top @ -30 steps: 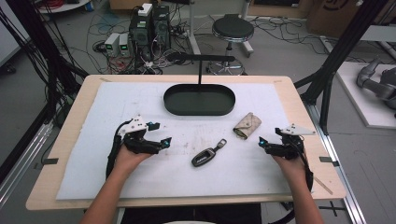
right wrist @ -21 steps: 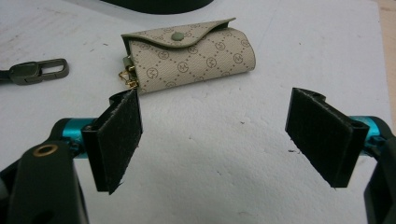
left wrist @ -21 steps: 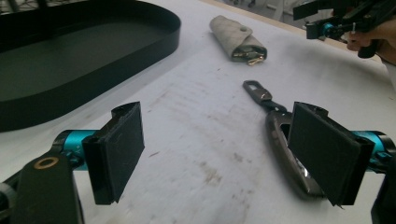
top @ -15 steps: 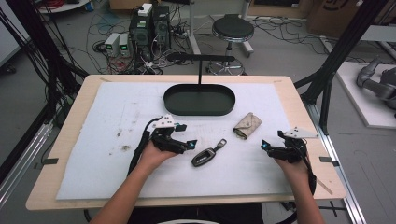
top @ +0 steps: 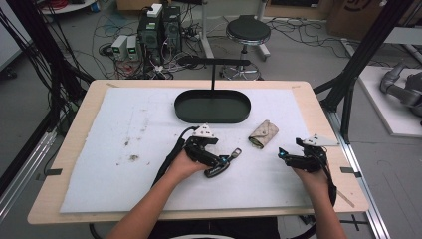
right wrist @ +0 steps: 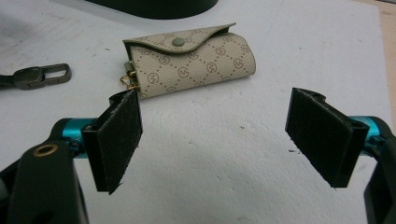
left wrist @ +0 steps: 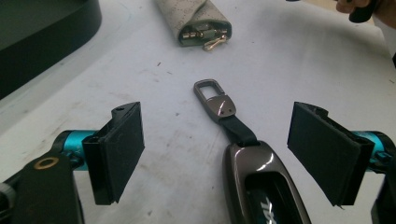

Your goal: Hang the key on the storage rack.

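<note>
- Table (top: 69,149): a light wooden top covered by a white mat (top: 124,164), which carries a few dark specks and smudges toward its left half.
- Tray (top: 212,106): a black oval tray with a low rim, lying at the far middle of the mat; a dark post with a crossbar rises just behind it.
- Key fob (left wrist: 261,186): a glossy dark-brown fob with a short black strap and a metal clip (left wrist: 212,99), lying flat on the mat near the middle, clip end pointing away from the person.
- Left gripper (top: 215,167): held in the person's left hand (top: 184,167) at the centre of the mat, its jaws spread wide. In the left gripper view the fob lies between the two black pads (left wrist: 122,149), closer to the right-hand one, and neither pad touches it.
- Key pouch (right wrist: 191,58): a beige patterned pouch with a snap-closed flap, lying on its side to the right of the fob and well apart from it; a small gold hook shows at its open end.
- Right gripper (top: 284,155): held in the right hand (top: 311,174) near the mat's right edge, jaws released and wide apart, holding nothing. In the right gripper view the pouch lies beyond the pads, apart from them.
- Surroundings: cables, computer boxes and a round stool (top: 248,31) stand on the floor beyond the table.
</note>
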